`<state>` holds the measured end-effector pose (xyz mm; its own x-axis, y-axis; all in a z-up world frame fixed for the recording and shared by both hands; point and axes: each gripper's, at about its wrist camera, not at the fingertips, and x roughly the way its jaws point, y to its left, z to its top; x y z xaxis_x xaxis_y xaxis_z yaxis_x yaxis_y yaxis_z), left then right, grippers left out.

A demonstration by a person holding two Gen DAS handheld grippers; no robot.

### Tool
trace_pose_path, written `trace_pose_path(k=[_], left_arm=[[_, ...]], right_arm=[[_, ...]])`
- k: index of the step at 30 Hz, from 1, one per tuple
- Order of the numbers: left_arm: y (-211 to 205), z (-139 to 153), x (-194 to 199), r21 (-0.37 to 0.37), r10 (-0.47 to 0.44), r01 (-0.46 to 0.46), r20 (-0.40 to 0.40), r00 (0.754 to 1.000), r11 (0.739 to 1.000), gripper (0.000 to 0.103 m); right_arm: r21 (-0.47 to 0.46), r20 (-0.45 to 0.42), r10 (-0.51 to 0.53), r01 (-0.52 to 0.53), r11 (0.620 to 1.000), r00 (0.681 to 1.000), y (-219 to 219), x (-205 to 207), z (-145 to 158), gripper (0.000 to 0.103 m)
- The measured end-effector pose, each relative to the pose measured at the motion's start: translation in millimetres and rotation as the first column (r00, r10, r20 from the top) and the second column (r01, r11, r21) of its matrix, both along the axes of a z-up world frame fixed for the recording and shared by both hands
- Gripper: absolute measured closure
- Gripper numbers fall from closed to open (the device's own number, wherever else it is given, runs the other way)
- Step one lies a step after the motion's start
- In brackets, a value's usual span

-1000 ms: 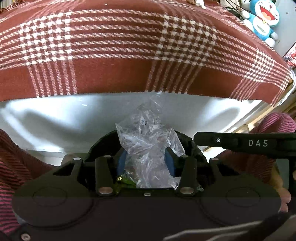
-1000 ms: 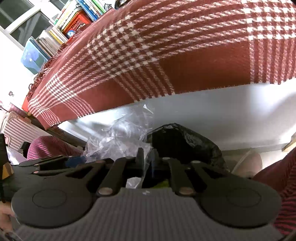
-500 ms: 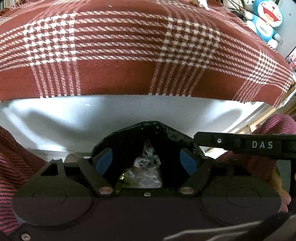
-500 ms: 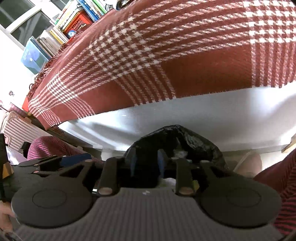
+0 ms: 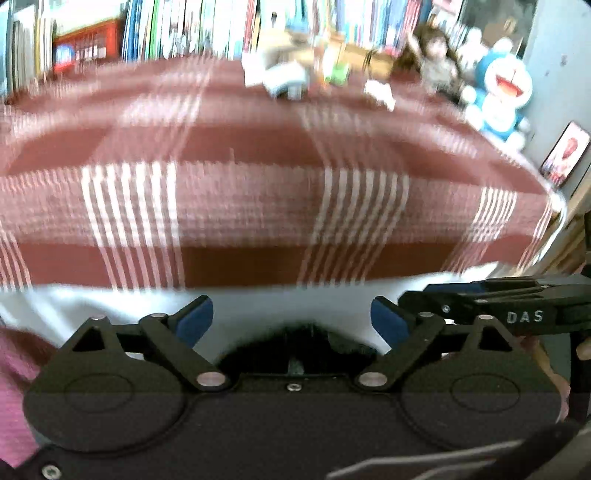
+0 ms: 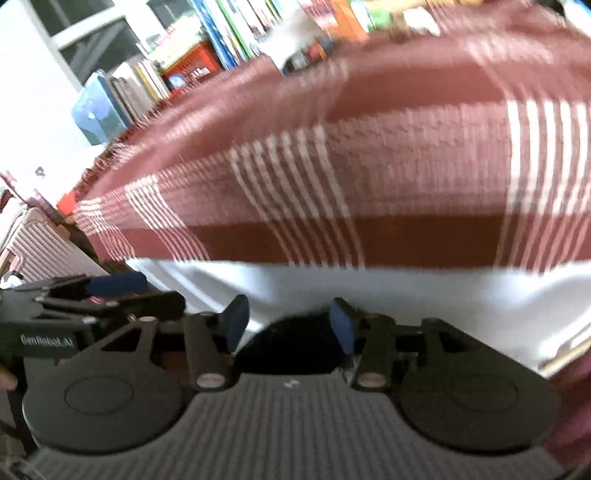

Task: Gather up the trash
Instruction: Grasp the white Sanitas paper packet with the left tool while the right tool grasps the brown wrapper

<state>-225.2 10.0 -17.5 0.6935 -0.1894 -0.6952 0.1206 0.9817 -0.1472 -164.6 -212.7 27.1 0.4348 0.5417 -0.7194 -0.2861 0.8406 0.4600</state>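
Nearest, both grippers, left (image 5: 291,314) and right (image 6: 288,319), have just been opening their jaws wide and empty above the black trash bag (image 6: 295,343) below the counter's near edge. Farther off, scraps (image 5: 378,92) wait on the plaid cloth (image 5: 258,203), likely the next pickup.

The table (image 5: 258,206) with its cloth fills the middle of both views. Books (image 5: 166,26) stand in a row behind its far edge. On the far part of the table lie several small things (image 5: 291,79), too blurred to tell. At the far right corner sits a plush toy (image 5: 498,99), and a small framed picture (image 5: 565,153) stands to the right of it. Below the near edge of the table, between both grippers, is the trash bag (image 5: 295,345). The left gripper (image 5: 291,321) is left of the right gripper (image 6: 288,325).
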Motion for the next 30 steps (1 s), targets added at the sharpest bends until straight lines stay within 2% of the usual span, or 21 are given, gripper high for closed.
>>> trace_pose_path(k=[6,10,15,20,22,30], left_arm=[[12,46,22,0.031,0.018,-0.024,0.176,0.984,0.999,0.004],[17,66,48,0.035,0.051,-0.063,0.259,0.964,0.997,0.004],[22,78,95,-0.007,0.101,-0.103,0.290,0.952,0.995,0.004],[17,80,147,-0.077,0.098,-0.079,0.291,0.952,0.994,0.004],[11,77,172,-0.086,0.101,-0.080,0.274,0.956,0.993,0.004],[-6,57,264,-0.129,0.138,-0.114,0.187,0.973,0.985,0.004]], right_arm=[[-0.047,0.181,0.052,-0.044,0.998,0.982,-2,19,52,0.023],[-0.075,0.293,0.023,-0.001,0.997,0.956,-6,40,78,0.022],[-0.160,0.430,-0.018,0.096,0.982,0.902,-14,69,96,0.022],[-0.184,0.456,-0.079,0.181,0.966,0.886,-25,112,98,0.023],[-0.196,0.454,-0.093,0.201,0.960,0.886,-27,128,95,0.028],[-0.259,0.396,-0.093,0.208,0.943,0.913,-24,192,66,0.033]])
